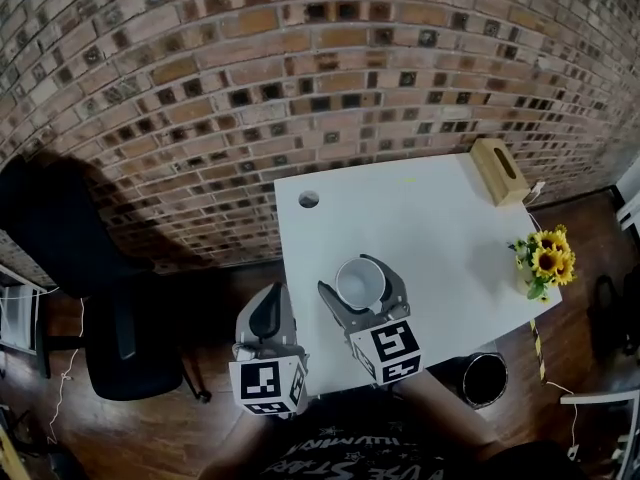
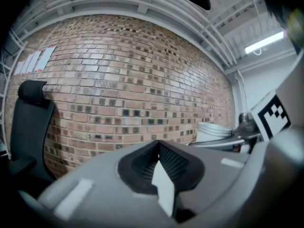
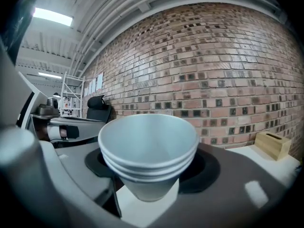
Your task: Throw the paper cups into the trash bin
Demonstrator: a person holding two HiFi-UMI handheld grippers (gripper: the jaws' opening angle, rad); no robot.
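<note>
Roughly midway, judging by the grip. Holding a nested stack of paper cups (image 3: 148,151) upright, mouths up, between the jaws of the right gripper (image 1: 362,290), pads pressed on the sides, over the near part of the white table (image 1: 440,233). Carrying nothing in the left gripper (image 1: 268,308), jaws together, just to the left of the right one and past the table's near-left edge. Seeing no other cup on the table. Cannot tell what lies inside the dark trash bin (image 1: 485,378). Leaves, most likely, the carry and the drop.

Hemmed in ahead of both grippers by the brick wall (image 1: 300,68), well beyond the cups. Blocked to the left of the left gripper by a black office chair (image 1: 70,258). Open floor low and to the right of the right gripper, past the table's near edge, with the bin standing there, well apart from the cups. Farther right, at the table's edge, sunflowers (image 1: 545,258) to steer clear of. Ahead and to the right, at the far corner, a wooden tissue box (image 1: 499,171), out of the likely path.
</note>
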